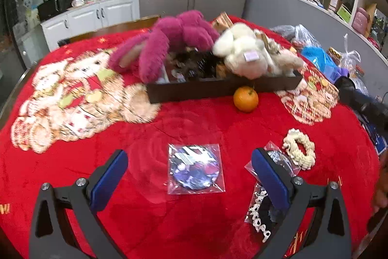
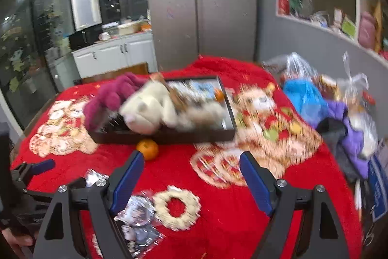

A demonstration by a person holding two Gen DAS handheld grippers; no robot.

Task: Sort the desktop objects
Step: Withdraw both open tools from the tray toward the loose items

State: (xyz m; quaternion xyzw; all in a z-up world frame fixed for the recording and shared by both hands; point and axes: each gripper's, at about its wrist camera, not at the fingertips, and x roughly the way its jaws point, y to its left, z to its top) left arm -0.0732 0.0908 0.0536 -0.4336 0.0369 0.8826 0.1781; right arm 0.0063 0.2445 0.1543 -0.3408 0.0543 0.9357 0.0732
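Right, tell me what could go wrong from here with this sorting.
1. The badge lies flat in a slippery clear sleeve between the open left gripper; the fingers may slide off it.
2. The orange sits loose against the tray and could roll if nudged.
3. The white plush toy hangs over the tray's edge, so adding items might tip it out.

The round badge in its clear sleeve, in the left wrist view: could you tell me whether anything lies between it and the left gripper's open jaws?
Nothing visible does. The round badge lies flat on the red blanket, in line with the gap of the left gripper, whose jaws are open. The other sleeved items sit off to the side by the right-hand finger.
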